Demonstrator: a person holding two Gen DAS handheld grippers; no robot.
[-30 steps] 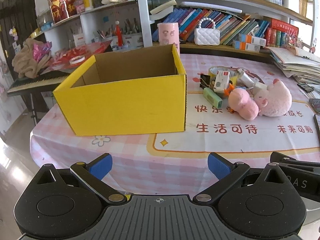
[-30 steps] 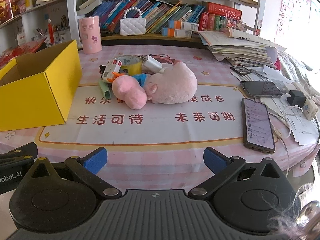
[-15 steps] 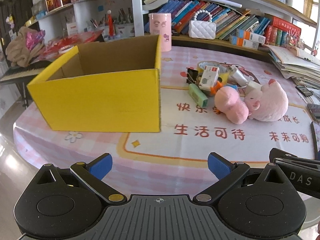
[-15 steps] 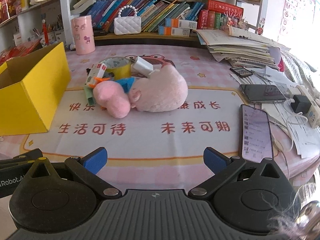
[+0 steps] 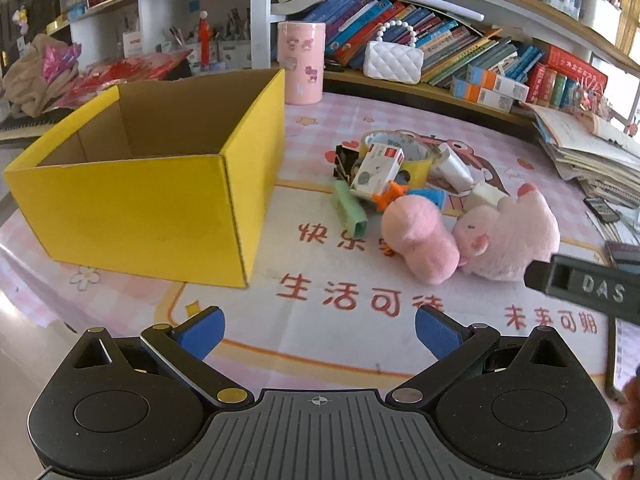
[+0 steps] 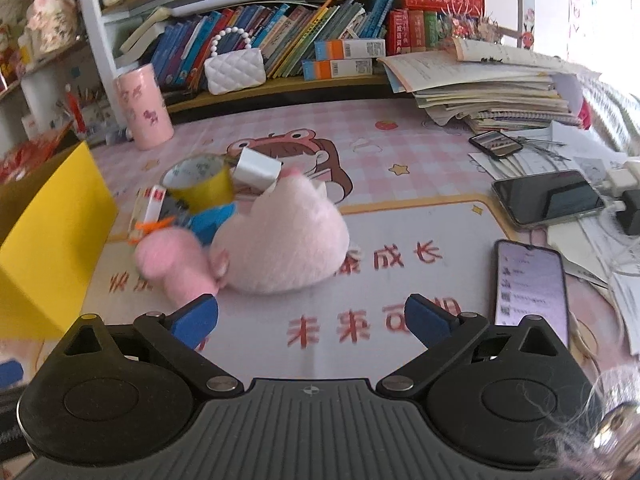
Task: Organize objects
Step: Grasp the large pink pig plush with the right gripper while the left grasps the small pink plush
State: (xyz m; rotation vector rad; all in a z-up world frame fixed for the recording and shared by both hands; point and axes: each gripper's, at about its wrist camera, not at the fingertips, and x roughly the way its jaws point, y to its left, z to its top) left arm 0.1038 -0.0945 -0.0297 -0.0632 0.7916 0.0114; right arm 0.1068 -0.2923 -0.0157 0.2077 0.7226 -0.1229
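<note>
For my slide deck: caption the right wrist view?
Open right gripper faces pink plush toys beside a yellow box.

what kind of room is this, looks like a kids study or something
Probably a home study or child's room: crowded bookshelves behind a table with a pink cartoon tablecloth, piled workbooks, and plush toys beside a yellow box.

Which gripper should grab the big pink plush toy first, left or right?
Probably the right gripper: it is open and the pink plush toy lies just ahead of it. The left gripper, also open, faces the yellow box.
</note>
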